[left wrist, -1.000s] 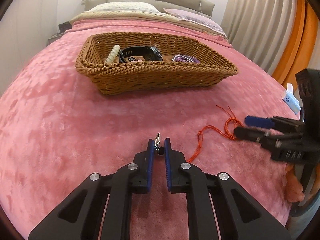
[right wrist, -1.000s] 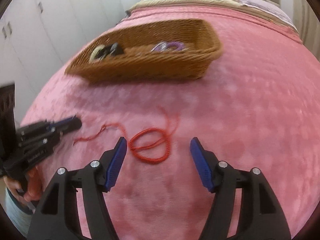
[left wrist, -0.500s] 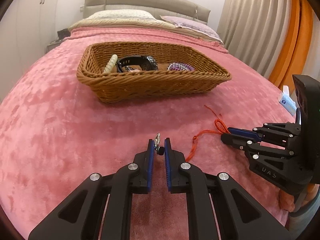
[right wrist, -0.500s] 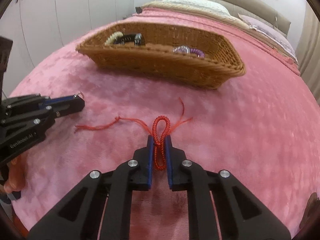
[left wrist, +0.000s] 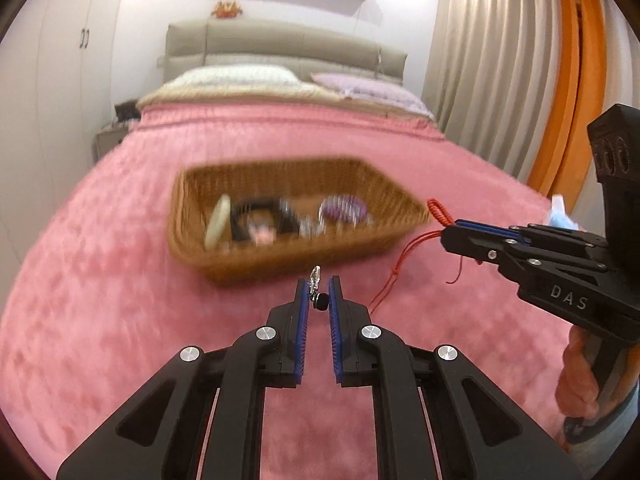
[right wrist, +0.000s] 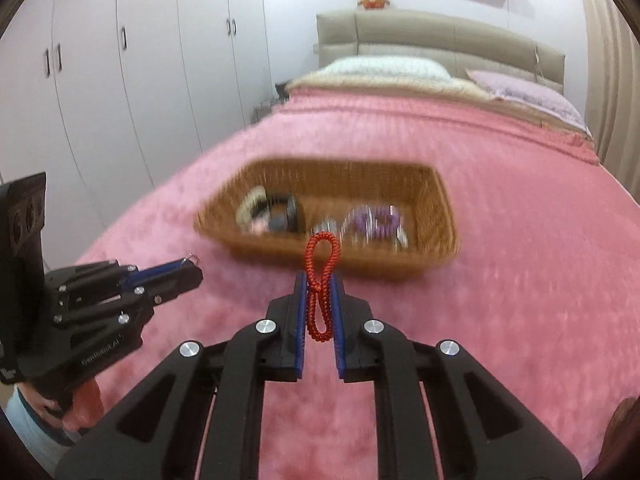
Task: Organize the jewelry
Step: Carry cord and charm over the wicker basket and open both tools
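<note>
Red cord bracelet [right wrist: 321, 280] pinched in our right gripper [right wrist: 319, 294], small earring [left wrist: 315, 280] clamped in our left gripper [left wrist: 318, 294]; we carry both level over the wicker basket [right wrist: 442, 216] rim before releasing.

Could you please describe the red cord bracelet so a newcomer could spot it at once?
On the pink bedspread, in front of the wicker basket, the right gripper is shut on the red cord bracelet. It is the only bright red loop, standing up between blue-padded fingers.

Pink bedspread [left wrist: 120, 280], beige headboard [right wrist: 440, 36], white wardrobes [right wrist: 140, 80], grey and orange curtains [left wrist: 500, 60]
</note>
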